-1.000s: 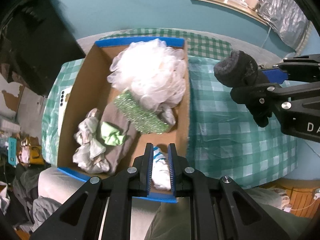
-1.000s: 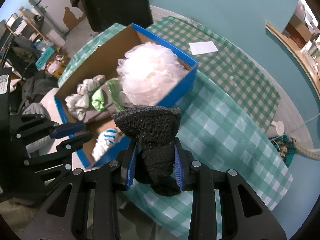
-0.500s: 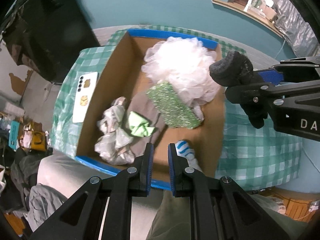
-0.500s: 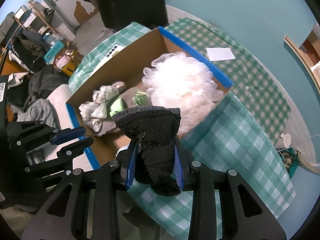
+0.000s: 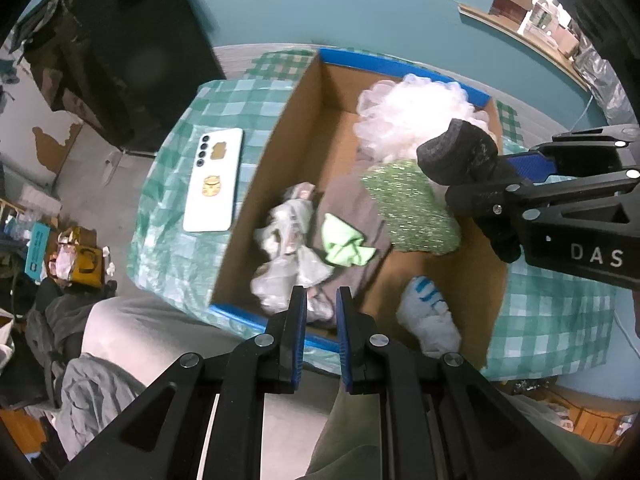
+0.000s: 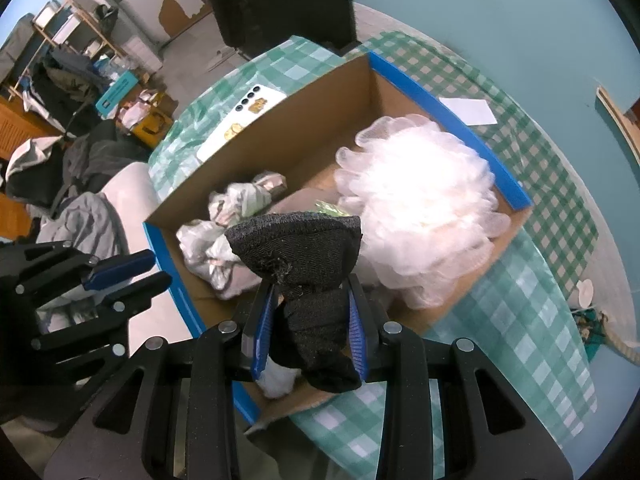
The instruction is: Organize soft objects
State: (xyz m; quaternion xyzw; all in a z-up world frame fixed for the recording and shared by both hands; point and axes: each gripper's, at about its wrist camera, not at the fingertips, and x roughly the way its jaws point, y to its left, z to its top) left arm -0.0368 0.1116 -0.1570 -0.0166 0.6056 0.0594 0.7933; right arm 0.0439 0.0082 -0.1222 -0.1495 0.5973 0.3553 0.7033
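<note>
A: What is the right claw (image 6: 311, 334) doing?

B: It is clamped on a black sock (image 6: 308, 276), which bunches out above the fingertips and hangs over the cardboard box (image 6: 320, 92).

A: And the left claw (image 5: 321, 338)?

B: Pinched together with nothing between its tips, pointing down at the near rim of the box (image 5: 272, 322).

A: What lies in the box?

B: Beyond the right claw sits a white bath puff (image 6: 420, 204), and to its left a crumpled pale cloth (image 6: 236, 204). From the left claw's view, a crumpled cloth (image 5: 286, 256) lies just ahead of the tips, with a lime-green rag (image 5: 346, 242) on a grey cloth (image 5: 352, 204) beyond. To the right is a white sock with blue stripes (image 5: 430, 312), and farther ahead a glittery green sponge (image 5: 408, 208) rests against the bath puff (image 5: 408, 116).

A: Anything outside the box?

B: A white phone (image 5: 214, 180) lies on the checked bench cover (image 5: 180, 216), ahead and left of the left claw. The black sock (image 5: 460, 156) shows at the right, held in the right claw (image 5: 500, 184).
</note>
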